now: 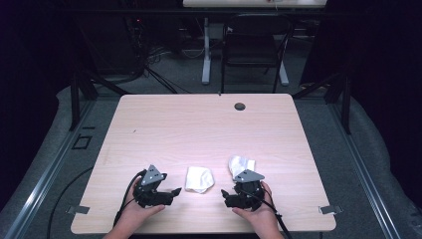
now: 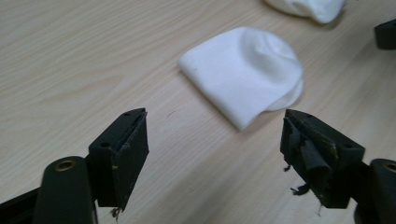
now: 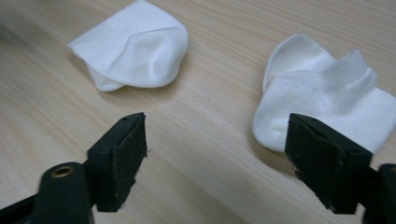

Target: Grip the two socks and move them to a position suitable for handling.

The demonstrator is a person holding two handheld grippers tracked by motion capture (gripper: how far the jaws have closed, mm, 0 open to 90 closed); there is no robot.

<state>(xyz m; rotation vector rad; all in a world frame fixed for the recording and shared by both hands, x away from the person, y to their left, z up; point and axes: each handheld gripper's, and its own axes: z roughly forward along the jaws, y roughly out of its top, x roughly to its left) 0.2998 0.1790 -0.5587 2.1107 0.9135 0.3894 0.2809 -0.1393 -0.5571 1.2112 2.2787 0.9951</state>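
The left claw [image 1: 175, 191] rests low on the desk [image 1: 199, 124], jaws spread wide and empty, aimed at the folded white sock [image 2: 245, 74] lying just ahead of it, between the two hands. The right claw [image 1: 225, 192] is likewise released with nothing between its jaws, and the second white sock [image 3: 322, 100], crumpled with its ribbed cuff uppermost, lies just beside its right jaw, touching or nearly so. Both socks look light, soft and limp; they will likely sag and unfold when lifted, so a pinch on a doubled edge or the thicker cuff should hold better than the middle of the fabric. The pale wood-grain desk is smooth, so cloth may slide rather than bunch. Beyond its far edge stand a black chair [image 1: 254, 45], another table's white legs and cables on a grey floor.
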